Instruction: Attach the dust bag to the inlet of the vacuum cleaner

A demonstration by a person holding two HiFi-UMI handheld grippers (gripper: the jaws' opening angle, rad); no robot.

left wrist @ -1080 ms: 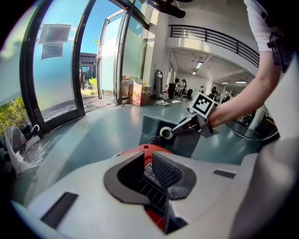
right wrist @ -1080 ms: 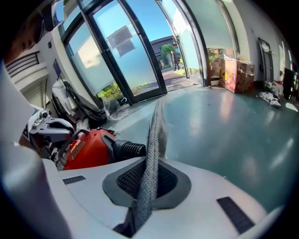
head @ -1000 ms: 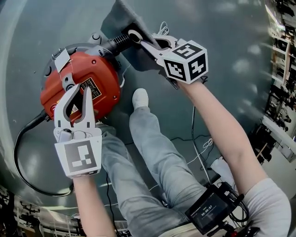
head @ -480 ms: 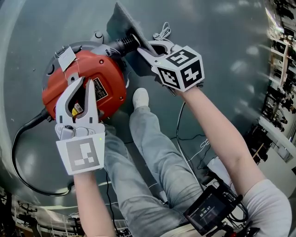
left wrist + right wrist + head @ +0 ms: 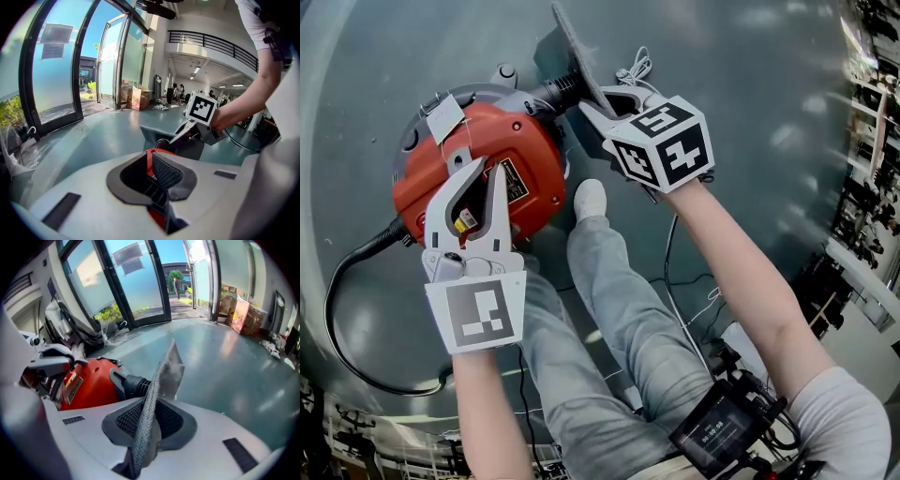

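Note:
The red vacuum cleaner [image 5: 525, 150] sits on the grey floor with its black ribbed inlet [image 5: 555, 91] pointing to the upper right. My left gripper [image 5: 487, 169] rests on top of the red body, shut on a thin red rib [image 5: 148, 161] of the housing. The grey fabric dust bag [image 5: 575, 52] stands edge-on just beyond the inlet. My right gripper [image 5: 592, 98] is shut on the bag's near edge, right beside the inlet. In the right gripper view the bag [image 5: 161, 376] rises from between the pads, with the inlet [image 5: 133, 383] close behind on its left. The bag's opening is hidden.
A black power cable [image 5: 342, 309] loops over the floor left of the vacuum. The person's legs and a white shoe [image 5: 586, 199] lie just below the vacuum. A thin white cord [image 5: 633, 67] lies near the right gripper. Glass doors [image 5: 140, 282] stand beyond.
The right gripper has shifted a little and turned the bag from a broad face to edge-on beside the inlet. The left gripper has kept its hold on the vacuum's top.

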